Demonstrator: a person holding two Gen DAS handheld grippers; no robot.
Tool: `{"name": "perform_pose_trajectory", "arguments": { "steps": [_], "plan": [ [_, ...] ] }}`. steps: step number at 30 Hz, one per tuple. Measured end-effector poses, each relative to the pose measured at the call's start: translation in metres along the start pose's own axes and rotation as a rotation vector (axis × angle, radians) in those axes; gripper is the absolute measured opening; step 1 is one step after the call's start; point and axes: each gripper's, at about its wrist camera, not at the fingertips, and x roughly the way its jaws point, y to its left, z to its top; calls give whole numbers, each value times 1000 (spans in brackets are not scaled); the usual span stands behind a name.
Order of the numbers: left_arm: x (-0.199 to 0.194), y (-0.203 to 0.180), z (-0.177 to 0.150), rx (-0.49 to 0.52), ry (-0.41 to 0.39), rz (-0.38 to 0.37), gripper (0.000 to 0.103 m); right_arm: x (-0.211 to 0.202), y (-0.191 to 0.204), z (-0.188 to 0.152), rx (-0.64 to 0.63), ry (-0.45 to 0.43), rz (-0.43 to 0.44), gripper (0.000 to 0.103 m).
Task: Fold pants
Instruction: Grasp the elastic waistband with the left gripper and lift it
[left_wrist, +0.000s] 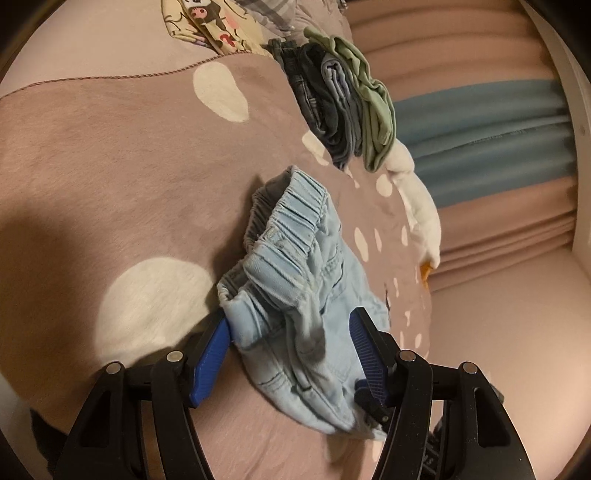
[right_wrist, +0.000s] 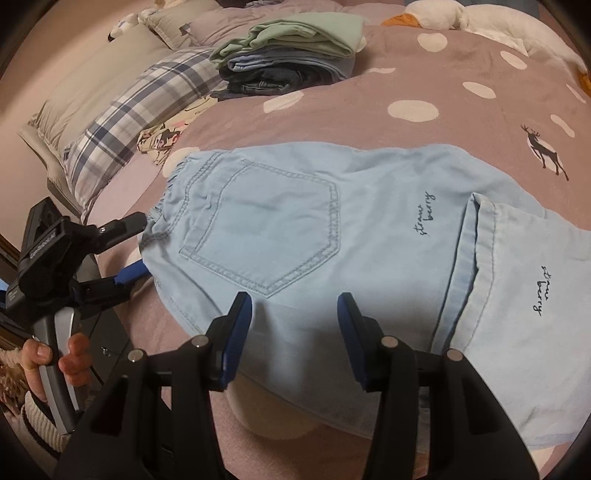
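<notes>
Right wrist view looks down on the light blue denim pants (right_wrist: 314, 236), spread back pocket up on the spotted mauve blanket (right_wrist: 461, 66) with one leg end folded over at the right. The right gripper (right_wrist: 294, 306) hovers over the near edge with its blue pads parted to a middling gap and nothing between them. At the waistband end the left gripper (right_wrist: 136, 247) sits around the bunched elastic corner; from its own camera the left gripper (left_wrist: 290, 325) has cloth lying between the fingers, one pad touching the fabric and the other seemingly standing clear, so I judge it parted, not pinching. If it lifts like that, the waistband could slip out and the fold collapse; a shallow bite on the puckered elastic would do the same. The right jaws might catch only the top layer and drag it askew. A stack of folded clothes (right_wrist: 291, 59) sits well apart, beyond the pants. The far leg runs out of the picture, and the near hem is lost in the gripper's shadow.
</notes>
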Motion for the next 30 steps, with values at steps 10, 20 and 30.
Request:
{"name": "perform_pose_trajectory", "arguments": {
  "steps": [10,20,30],
  "plan": [
    [19,-6,18,-59,-31,6,62,-2,-3,4,-13,-8,-26,48],
    [11,-48,8,152,-23,34,40,28,-17,28,-4,39,-58,31],
    [26,-158,-27,545,-39,119,40,9,-10,5,-22,79,5,22]
  ]
}}
